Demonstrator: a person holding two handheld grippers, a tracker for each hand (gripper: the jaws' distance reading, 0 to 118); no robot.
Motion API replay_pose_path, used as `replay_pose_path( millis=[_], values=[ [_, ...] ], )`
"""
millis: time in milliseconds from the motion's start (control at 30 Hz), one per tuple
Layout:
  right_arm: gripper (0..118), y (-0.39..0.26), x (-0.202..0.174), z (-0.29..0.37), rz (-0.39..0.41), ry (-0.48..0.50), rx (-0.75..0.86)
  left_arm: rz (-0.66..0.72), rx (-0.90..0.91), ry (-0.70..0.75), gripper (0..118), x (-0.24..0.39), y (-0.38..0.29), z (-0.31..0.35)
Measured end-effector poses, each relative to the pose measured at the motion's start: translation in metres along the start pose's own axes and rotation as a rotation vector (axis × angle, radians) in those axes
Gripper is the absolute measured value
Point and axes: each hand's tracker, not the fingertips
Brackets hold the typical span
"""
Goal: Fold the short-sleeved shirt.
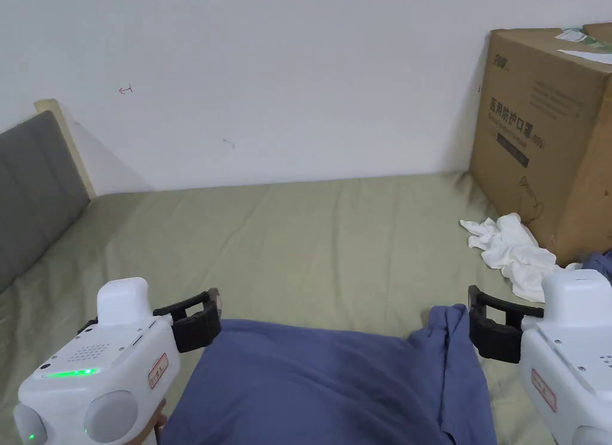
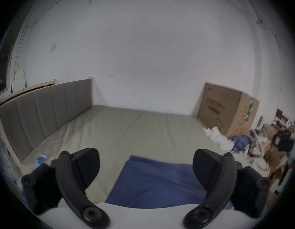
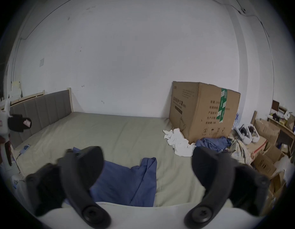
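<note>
A blue short-sleeved shirt (image 1: 323, 380) lies spread on the olive-green bed sheet (image 1: 299, 243) near the front edge, its right side bunched into a raised fold (image 1: 454, 338). My left gripper (image 1: 200, 320) hovers at the shirt's left top corner, jaws wide open and empty; in the left gripper view the shirt (image 2: 153, 181) lies below the open left gripper (image 2: 146, 164). My right gripper (image 1: 481, 323) stands open beside the raised fold. In the right gripper view the shirt (image 3: 127, 181) lies under the open right gripper (image 3: 147, 164).
A large cardboard box (image 1: 547, 135) stands on the bed at the back right, with a crumpled white cloth (image 1: 511, 252) in front of it. More blue cloth (image 3: 213, 142) lies by the box. A grey padded headboard (image 1: 33, 189) runs along the left.
</note>
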Motion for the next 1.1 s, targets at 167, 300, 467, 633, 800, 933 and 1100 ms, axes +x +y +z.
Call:
replay_pose_path(
  millis=[167,300,467,633,800,933,1100],
  values=[
    [8,0.0,-0.005,-0.001,-0.032,0.001,0.039,0.018,0.057,-0.015,3,0.011,-0.006,0.001],
    [5,-0.001,-0.006,-0.005,-0.061,0.028,0.036,0.027,0.067,-0.047,3,0.012,-0.011,-0.004],
    [5,-0.005,-0.006,-0.018,-0.061,0.031,0.017,0.001,-0.002,-0.048,3,0.003,-0.012,-0.03],
    [5,-0.01,-0.007,-0.04,-0.06,0.03,-0.014,0.007,-0.167,-0.06,3,-0.017,-0.006,-0.094],
    [5,-0.02,-0.007,-0.073,-0.051,0.019,-0.063,-0.019,-0.299,-0.003,3,-0.038,-0.014,-0.181],
    [5,-0.032,-0.005,-0.103,-0.063,0.013,-0.112,-0.035,-0.42,0.017,3,-0.052,-0.028,-0.252],
    [5,-0.052,-0.001,-0.145,-0.049,0.01,-0.176,0.008,-0.564,0.066,100,-0.066,-0.047,-0.328]
  ],
)
